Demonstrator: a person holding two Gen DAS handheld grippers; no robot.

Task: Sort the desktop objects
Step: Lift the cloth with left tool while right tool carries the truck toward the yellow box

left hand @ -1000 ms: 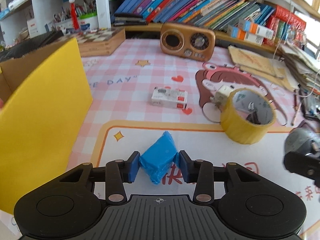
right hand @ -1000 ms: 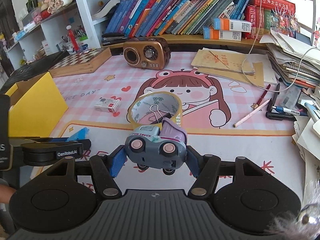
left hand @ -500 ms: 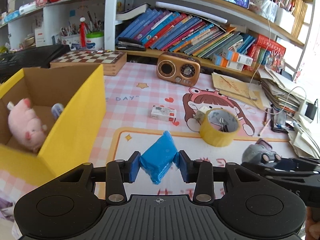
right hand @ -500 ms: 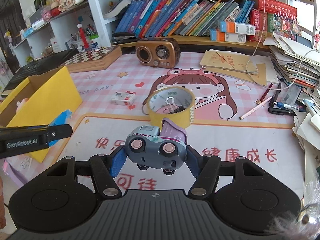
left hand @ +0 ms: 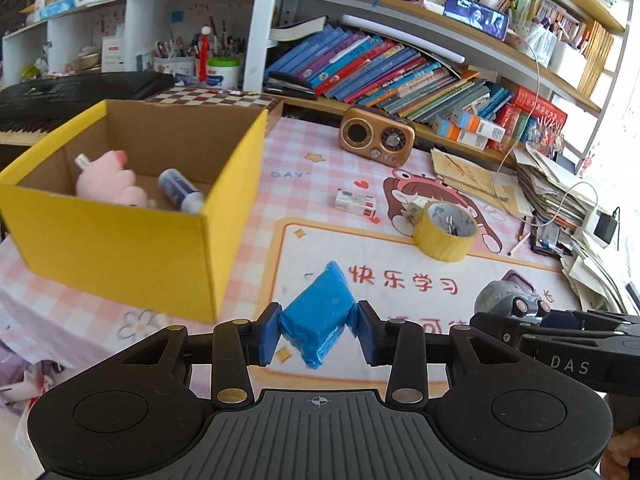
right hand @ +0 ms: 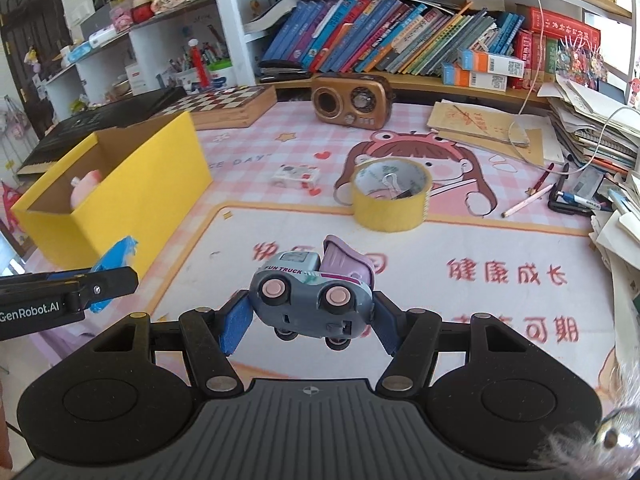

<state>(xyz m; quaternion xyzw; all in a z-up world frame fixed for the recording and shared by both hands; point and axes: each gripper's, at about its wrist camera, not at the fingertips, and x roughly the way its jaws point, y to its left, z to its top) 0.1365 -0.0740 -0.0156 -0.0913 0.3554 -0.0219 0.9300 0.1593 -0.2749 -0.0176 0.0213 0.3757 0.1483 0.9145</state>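
Observation:
My left gripper [left hand: 318, 330] is shut on a blue soft packet [left hand: 318, 312], held above the desk mat to the right of the yellow cardboard box [left hand: 120, 248]. Inside the box lie a pink plush toy [left hand: 110, 182] and a small bottle [left hand: 180, 194]. My right gripper [right hand: 308, 314] is shut on a grey toy truck [right hand: 310, 300] with pink wheels and a purple bed, lifted over the mat. In the right wrist view the yellow box [right hand: 132, 196] stands to the left, with the left gripper's arm [right hand: 68, 294] and blue packet [right hand: 116, 260] in front of it.
A yellow tape roll [right hand: 392, 196] with a binder clip inside and a small white carton [right hand: 296, 174] lie on the pink mat. A brown radio [right hand: 352, 100], a chessboard box [right hand: 224, 106], papers, pens and stacked books line the back and right.
Both grippers have pulled back and risen with their loads. The left wrist view now looks down into the yellow box, showing the plush toy and bottle.

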